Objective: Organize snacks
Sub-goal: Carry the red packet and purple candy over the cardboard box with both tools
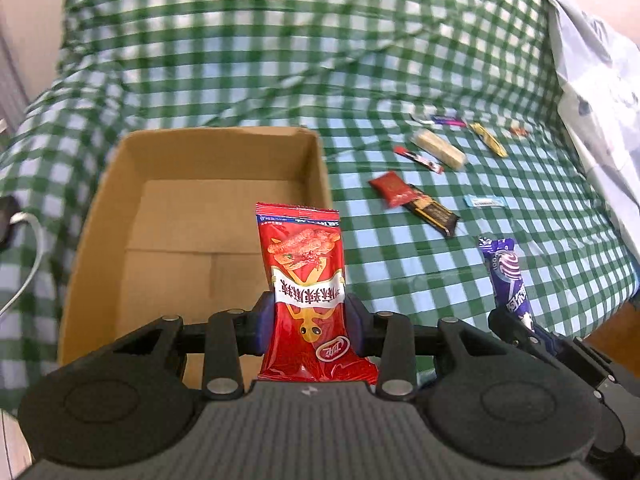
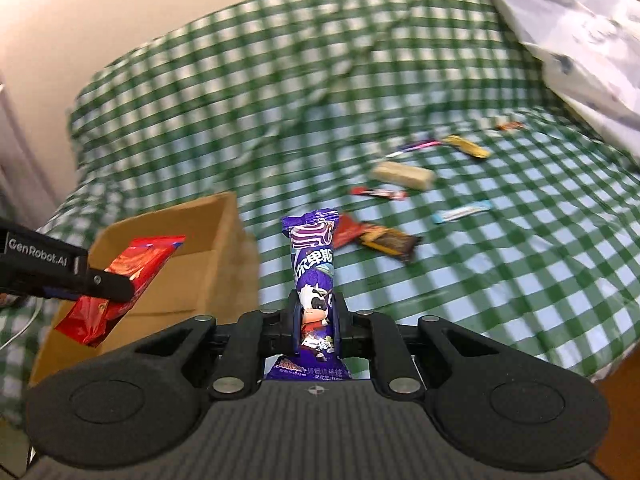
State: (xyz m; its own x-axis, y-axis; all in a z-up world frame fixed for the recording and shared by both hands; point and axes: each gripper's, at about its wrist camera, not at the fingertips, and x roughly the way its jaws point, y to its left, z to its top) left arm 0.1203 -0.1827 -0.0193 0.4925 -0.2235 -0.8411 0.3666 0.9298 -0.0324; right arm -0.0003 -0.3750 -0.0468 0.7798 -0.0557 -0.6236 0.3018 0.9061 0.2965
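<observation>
Clamped between the two dark fingers of the left gripper (image 1: 310, 322), a red foil snack packet printed with a yellow lizard figure (image 1: 306, 280) stood upright, its crimped top edge pointing away from the lens and its lower end reaching back to the gripper body. Just beyond and to the left of it sat an open brown cardboard box (image 1: 120, 208), its flat floor bare; the packet hung over the box's near right corner.

Seen from the right wrist, the right gripper (image 2: 316, 316) pinched a purple candy wrapper showing a cartoon cow (image 2: 314, 264), also held upright along the fingers. At that view's left edge, the left gripper (image 2: 110, 286) appeared side-on, gripping the red packet (image 2: 120, 280) above the cardboard box (image 2: 224, 236).

Both tools worked over a green-and-white checked cloth (image 1: 240, 60) that covered the surface and rose in folds behind. Well apart from the grippers, to the right of the box, loose snacks lay scattered on the cloth: a pale oblong wafer bar (image 1: 440, 149), a small red pouch (image 1: 394, 188) touching a black-and-gold bar (image 1: 434, 212), a thin red-and-black stick (image 1: 420, 159), a yellow wrapper (image 1: 490, 140) and a light-blue strip (image 1: 484, 201). A white patterned fabric (image 1: 600, 80) was bunched at the far right.
</observation>
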